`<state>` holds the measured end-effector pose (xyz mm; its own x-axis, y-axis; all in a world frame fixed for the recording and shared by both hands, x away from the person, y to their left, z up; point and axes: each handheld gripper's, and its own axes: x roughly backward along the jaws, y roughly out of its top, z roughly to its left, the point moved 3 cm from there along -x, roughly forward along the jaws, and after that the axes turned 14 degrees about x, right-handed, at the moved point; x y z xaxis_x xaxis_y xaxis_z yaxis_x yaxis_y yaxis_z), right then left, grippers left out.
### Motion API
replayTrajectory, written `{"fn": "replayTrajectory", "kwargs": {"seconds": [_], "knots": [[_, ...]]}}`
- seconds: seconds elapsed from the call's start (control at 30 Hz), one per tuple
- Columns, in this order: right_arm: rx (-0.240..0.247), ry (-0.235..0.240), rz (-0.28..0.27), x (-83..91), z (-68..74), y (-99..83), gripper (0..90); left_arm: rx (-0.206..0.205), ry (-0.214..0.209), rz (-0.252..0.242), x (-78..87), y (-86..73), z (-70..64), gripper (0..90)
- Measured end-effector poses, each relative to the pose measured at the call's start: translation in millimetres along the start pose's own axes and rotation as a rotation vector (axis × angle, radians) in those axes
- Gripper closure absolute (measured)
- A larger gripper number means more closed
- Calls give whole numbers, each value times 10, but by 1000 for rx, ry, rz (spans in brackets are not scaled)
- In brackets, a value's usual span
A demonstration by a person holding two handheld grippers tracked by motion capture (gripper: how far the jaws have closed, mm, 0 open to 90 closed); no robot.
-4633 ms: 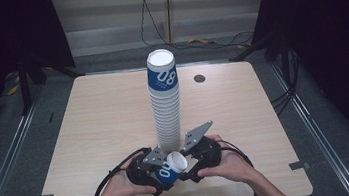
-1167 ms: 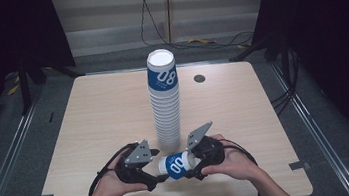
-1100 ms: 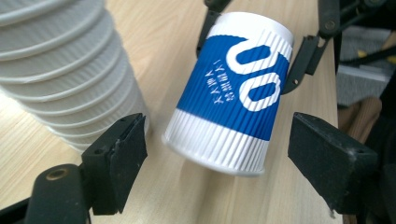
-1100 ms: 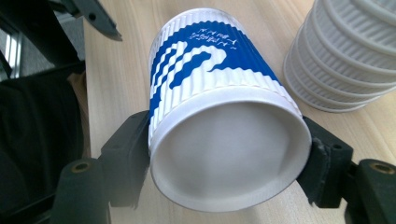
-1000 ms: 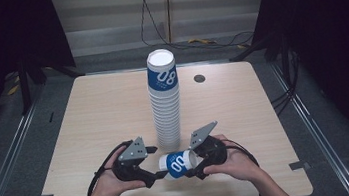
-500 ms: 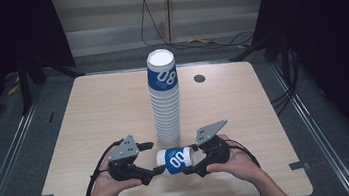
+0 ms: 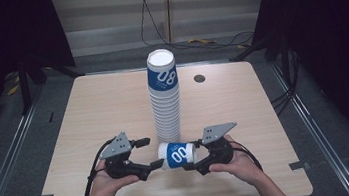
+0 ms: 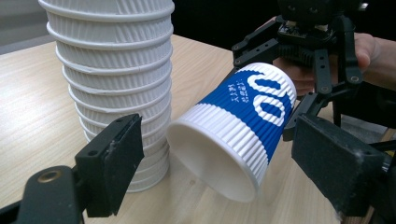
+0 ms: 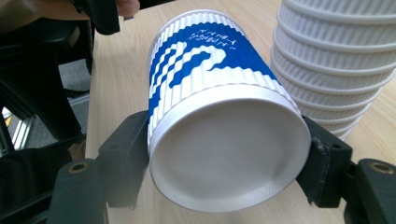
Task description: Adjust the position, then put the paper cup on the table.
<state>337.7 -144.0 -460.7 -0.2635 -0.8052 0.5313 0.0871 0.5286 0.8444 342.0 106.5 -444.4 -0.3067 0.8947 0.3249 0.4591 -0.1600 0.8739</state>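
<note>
Since 4.6 seconds ago both hands have drawn apart, leaving the cup [image 7: 176,154] with the right one. Left hand-held gripper [image 8: 224,154] stands wide open, its pads clear of the cup's empty mouth. Right hand-held gripper [image 9: 229,163] pinches the cup's base, holding it sideways above the tabletop [image 7: 89,113], probably for handing over or restacking beside the tall cup stack [image 7: 164,99].

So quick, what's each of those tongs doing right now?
Left tongs: open, holding nothing.
Right tongs: shut on the blue-and-white ribbed paper cup, at its base.
</note>
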Motion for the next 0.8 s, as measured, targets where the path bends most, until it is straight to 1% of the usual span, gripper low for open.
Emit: {"fn": "replayTrajectory", "kwargs": {"seconds": [0.07,0.17,0.23,0.3,0.33,0.37,0.43,0.47,0.53,0.57,0.63,0.67,0.7,0.8], "knots": [[-14,7,-18,2,-1,-1,282,4,0,-1,-2,-3,6,165],[-11,6,-28,3,-1,0,282,12,-19,-11,0,1,1,160],[-21,13,-51,7,4,8,282,16,-25,-14,5,3,5,160],[-20,17,-72,16,5,19,282,28,-33,-24,12,4,12,159],[-28,23,-87,18,7,25,282,29,-36,-25,14,5,14,159],[-27,24,-91,17,9,28,282,31,-34,-14,22,4,13,159],[-30,36,-107,10,22,34,282,38,-40,-10,23,2,11,165],[-36,45,-106,6,29,36,282,42,-47,-12,19,1,7,164],[-33,57,-110,-11,45,38,282,46,-63,-13,8,-4,0,164],[-31,63,-114,-16,54,39,282,45,-62,-8,5,-8,1,164],[-33,64,-123,-23,63,43,282,53,-68,-13,-6,-17,2,161],[-40,68,-143,-28,63,47,282,62,-68,-20,-11,-20,6,161],[-43,70,-154,-36,59,49,282,67,-78,-19,-13,-21,9,161],[-42,70,-171,-47,50,53,282,71,-84,-24,-6,-15,21,159]]}}
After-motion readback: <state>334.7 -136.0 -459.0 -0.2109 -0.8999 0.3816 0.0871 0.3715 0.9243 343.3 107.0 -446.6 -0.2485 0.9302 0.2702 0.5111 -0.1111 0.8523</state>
